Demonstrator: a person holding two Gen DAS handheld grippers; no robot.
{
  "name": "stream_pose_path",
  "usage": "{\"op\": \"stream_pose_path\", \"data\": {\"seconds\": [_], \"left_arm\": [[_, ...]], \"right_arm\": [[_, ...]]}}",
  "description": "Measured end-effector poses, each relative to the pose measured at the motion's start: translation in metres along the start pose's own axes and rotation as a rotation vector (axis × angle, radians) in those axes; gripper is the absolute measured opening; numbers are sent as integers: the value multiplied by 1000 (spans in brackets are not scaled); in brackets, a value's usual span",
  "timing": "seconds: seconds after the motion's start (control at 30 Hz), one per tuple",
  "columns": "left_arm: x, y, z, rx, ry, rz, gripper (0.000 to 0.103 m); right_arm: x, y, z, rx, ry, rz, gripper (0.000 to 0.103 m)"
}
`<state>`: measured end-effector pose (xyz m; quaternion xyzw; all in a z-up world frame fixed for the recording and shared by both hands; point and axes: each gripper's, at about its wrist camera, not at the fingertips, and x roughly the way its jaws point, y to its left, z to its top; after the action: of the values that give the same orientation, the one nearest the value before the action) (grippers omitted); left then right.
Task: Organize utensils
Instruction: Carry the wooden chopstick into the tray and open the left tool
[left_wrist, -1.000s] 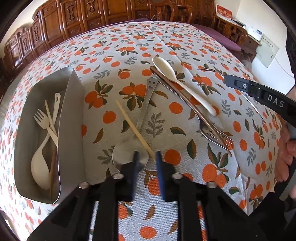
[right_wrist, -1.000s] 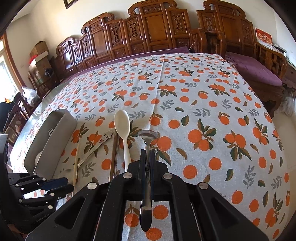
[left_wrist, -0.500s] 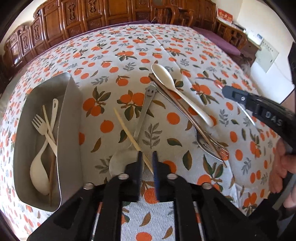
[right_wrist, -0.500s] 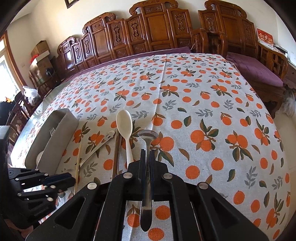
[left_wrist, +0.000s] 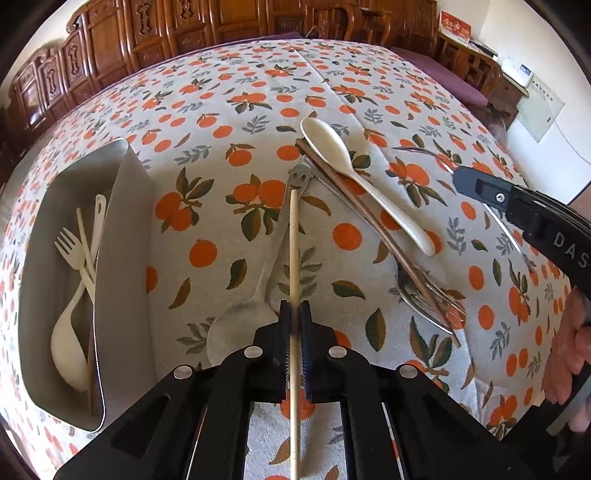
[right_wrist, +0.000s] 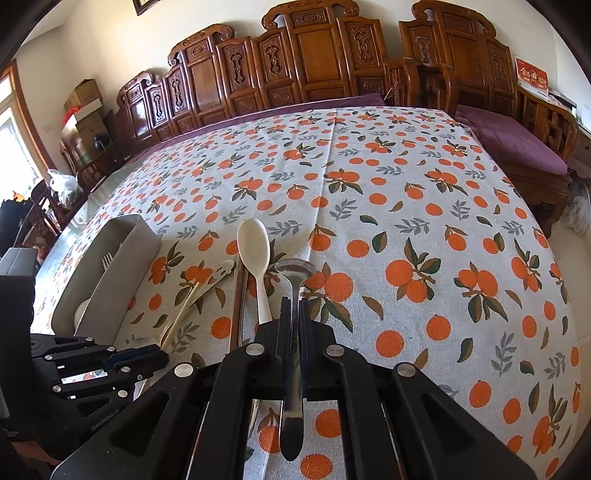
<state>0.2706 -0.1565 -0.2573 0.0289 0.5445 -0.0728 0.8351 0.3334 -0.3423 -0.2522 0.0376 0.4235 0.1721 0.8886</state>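
Observation:
My left gripper (left_wrist: 294, 308) is shut on a pale wooden chopstick (left_wrist: 293, 251) that points forward above the tablecloth. Under it lies a metal spoon with a smiley handle (left_wrist: 280, 236). To its right lie a cream spoon (left_wrist: 354, 173), brown chopsticks (left_wrist: 373, 221) and a metal fork (left_wrist: 424, 299). A metal tray (left_wrist: 122, 258) at the left holds a cream fork, a cream spoon and sticks. My right gripper (right_wrist: 293, 304) is shut on a metal spoon (right_wrist: 293, 280), held bowl forward above the cloth. The right gripper also shows in the left wrist view (left_wrist: 517, 206).
The table carries an orange-print cloth (right_wrist: 406, 221). Carved wooden chairs (right_wrist: 314, 66) line the far side and a purple-cushioned bench (right_wrist: 517, 140) stands at the right. The tray (right_wrist: 107, 273) and the left gripper (right_wrist: 122, 360) sit at the left in the right wrist view.
My left gripper has closed on the pale chopstick and lifted it, so it now points straight ahead. The right gripper still holds the metal spoon, nearly unmoved.

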Motion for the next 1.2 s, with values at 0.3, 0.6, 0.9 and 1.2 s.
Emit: {"op": "stream_pose_path", "data": {"seconds": [0.3, 0.6, 0.9, 1.2], "left_arm": [[-33, 2, 7, 16, -67, -17, 4], [-71, 38, 19, 10, -144, 22, 4], [-83, 90, 23, -34, -172, 57, 4], [-72, 135, 25, -52, -178, 61, 4]], "right_arm": [[-3, 15, 3, -31, -8, 20, 5], [-9, 48, 5, -90, -23, 85, 5], [-12, 83, 2, -161, -24, 124, 5], [-7, 100, -3, -208, -10, 122, 5]]}}
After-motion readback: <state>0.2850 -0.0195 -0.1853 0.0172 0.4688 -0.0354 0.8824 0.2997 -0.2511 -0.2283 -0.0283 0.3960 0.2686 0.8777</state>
